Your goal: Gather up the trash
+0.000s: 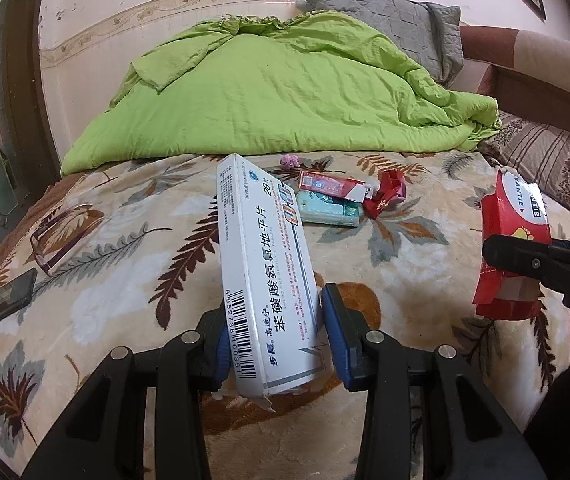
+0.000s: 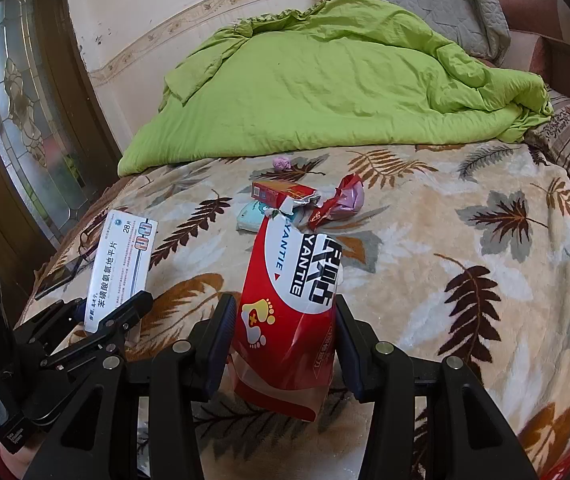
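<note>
Over the bed, the left gripper [image 1: 273, 344] is clamped on a white medicine box [image 1: 263, 264], its blue pads pressing the box's two narrow sides near the barcoded end. The box sits between the fingers and runs lengthwise straight out from them, its far end aimed at the green quilt [image 1: 285, 92] and tipped a little to the left. Its printed face is turned up and to the right.

The right gripper [image 2: 283, 332] pinches a red carton [image 2: 289, 300] in the same way, gripping its lower half. The carton's long axis also points away from the fingers, leaning slightly left, with its torn top edge farthest out. Its bottom flap hangs open below the fingers.

Both held items are raised clear of the leaf-patterned blanket [image 1: 125, 240]. Farther out on that blanket, between the grippers and the quilt, lies a small cluster: a red cigarette pack [image 2: 281, 194], a teal tissue pack [image 2: 253, 216] touching it, and a crumpled red wrapper [image 2: 341, 204] just beside. A pink wad [image 2: 282, 163] sits near the quilt's edge.
</note>
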The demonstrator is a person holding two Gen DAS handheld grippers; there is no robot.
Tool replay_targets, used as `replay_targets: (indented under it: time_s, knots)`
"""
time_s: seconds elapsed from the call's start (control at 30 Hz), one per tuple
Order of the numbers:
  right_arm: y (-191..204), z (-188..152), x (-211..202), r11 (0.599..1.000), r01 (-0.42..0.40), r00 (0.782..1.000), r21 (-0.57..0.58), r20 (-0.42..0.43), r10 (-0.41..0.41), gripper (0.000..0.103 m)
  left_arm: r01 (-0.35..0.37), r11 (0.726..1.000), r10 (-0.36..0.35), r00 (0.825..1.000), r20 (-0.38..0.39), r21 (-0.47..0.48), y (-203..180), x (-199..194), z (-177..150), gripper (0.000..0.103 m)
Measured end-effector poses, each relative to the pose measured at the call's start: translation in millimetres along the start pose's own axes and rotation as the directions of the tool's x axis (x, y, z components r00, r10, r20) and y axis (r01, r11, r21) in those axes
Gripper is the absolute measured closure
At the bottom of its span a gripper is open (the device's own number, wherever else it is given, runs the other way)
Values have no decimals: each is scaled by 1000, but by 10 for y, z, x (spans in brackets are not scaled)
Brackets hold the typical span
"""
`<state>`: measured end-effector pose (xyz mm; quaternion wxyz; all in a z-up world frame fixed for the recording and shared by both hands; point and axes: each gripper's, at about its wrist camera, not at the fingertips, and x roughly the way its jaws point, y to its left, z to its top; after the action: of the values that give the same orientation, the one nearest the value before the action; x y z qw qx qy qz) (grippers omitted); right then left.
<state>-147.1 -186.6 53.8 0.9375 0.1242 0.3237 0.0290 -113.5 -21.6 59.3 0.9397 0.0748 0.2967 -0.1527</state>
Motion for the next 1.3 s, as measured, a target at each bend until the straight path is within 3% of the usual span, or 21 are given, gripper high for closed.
replay_targets:
  time_s: [0.83,1.3]
  knots:
    - [-204,-44,-287,991,-26,1000,134,9,25,52,57,995,-59,998,20,79,-291,-162,-47,64]
    - [-676,-192,-816,967,38,998,250,35,-48,51,118,986,-122,992,33,118,-510,-350,-3,64]
